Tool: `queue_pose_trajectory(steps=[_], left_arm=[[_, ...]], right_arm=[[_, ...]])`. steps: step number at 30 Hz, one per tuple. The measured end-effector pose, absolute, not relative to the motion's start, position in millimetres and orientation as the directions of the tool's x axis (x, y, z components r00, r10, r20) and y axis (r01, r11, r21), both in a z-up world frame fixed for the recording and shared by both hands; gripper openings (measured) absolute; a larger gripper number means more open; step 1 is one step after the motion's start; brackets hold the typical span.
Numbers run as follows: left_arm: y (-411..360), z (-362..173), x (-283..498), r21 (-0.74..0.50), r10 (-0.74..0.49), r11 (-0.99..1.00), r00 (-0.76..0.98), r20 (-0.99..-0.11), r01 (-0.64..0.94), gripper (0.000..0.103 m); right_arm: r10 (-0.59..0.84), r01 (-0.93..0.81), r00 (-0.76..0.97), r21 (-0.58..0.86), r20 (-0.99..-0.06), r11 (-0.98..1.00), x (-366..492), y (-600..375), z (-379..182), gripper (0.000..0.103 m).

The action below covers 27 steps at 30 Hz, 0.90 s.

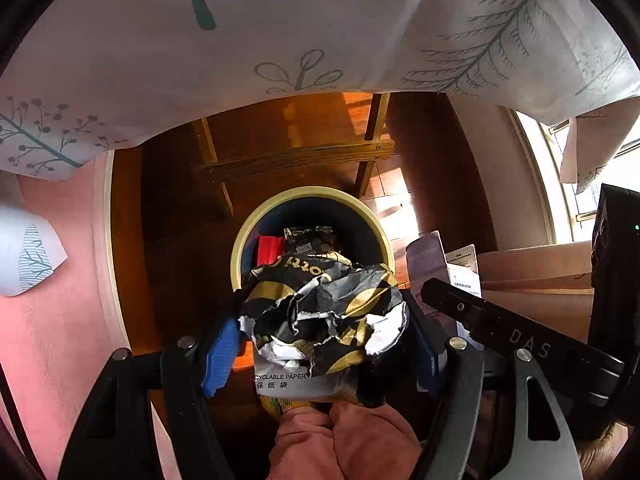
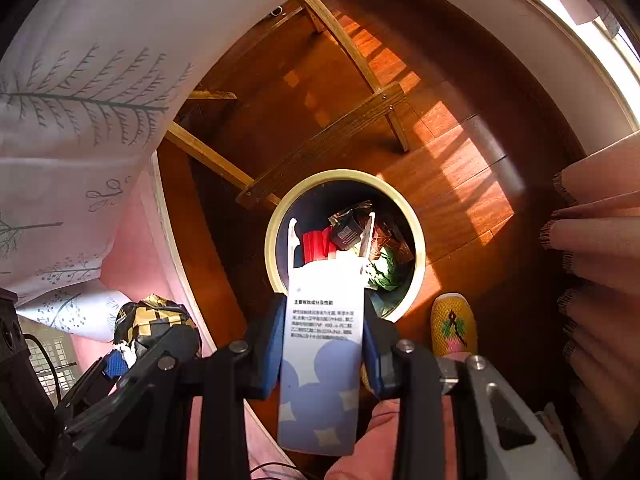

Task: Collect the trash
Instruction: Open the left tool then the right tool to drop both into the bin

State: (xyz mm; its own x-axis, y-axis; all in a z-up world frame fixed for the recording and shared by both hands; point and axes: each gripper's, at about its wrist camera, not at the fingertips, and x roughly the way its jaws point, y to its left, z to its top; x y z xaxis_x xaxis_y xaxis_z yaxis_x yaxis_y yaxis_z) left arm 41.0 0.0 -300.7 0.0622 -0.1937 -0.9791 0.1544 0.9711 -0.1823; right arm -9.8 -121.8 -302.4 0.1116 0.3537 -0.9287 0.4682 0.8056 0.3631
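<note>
Blue pads line the fingers of both grippers, and each gripper holds one piece of trash above the bin (image 1: 314,236), a round container with a cream rim that stands on the dark wooden floor (image 2: 460,176).

The left gripper (image 1: 324,344) has its jaws set fairly wide, and they press from both sides on a crumpled paper bag (image 1: 326,312) in black, gold and white. The bag fills the whole gap between the pads. It hangs over the near edge of the bin, a little toward the person, and it covers part of the opening. From the right wrist view the same bag shows to the left of the bin, over the pink surface there.

The right gripper (image 2: 320,344) has its jaws much narrower, closed on a flat white and pale blue carton (image 2: 322,356) with small printed text. The carton stands upright between the pads, and its open top end reaches over the near rim of the bin.

Inside the bin lie a red item (image 2: 316,244), a dark shiny wrapper (image 2: 350,228) and something green (image 2: 386,268). A white tablecloth (image 1: 280,32) with a leaf print hangs beyond the bin, and wooden table legs (image 2: 344,124) stand on the floor behind it. Just right of the bin is a yellow shoe (image 2: 454,324).
</note>
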Motion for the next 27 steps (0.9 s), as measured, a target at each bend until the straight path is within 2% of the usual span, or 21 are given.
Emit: queue_pose_trajectory(steps=[6, 11, 21, 27], left_arm=[[-6, -351, 44, -0.168, -0.174, 0.978, 0.040, -0.984, 0.122, 0.073], [1, -366, 46, -0.133, -0.137, 0.987, 0.032, -0.990, 0.089, 0.102], [29, -356, 41, -0.065, -0.069, 0.996, 0.069, -0.995, 0.066, 0.102], [44, -347, 40, -0.056, -0.058, 0.998, 0.084, -0.995, 0.021, 0.102]], right_arm=[[0.348, 0.464, 0.095, 0.351, -0.933, 0.814, -5, -130, -352, 0.034], [0.347, 0.474, 0.095, 0.349, -0.933, 0.809, 2, -133, -367, 0.035], [0.348, 0.434, 0.094, 0.353, -0.933, 0.829, 9, -118, -364, 0.036], [0.362, 0.401, 0.092, 0.367, -0.928, 0.839, 16, -105, -359, 0.040]])
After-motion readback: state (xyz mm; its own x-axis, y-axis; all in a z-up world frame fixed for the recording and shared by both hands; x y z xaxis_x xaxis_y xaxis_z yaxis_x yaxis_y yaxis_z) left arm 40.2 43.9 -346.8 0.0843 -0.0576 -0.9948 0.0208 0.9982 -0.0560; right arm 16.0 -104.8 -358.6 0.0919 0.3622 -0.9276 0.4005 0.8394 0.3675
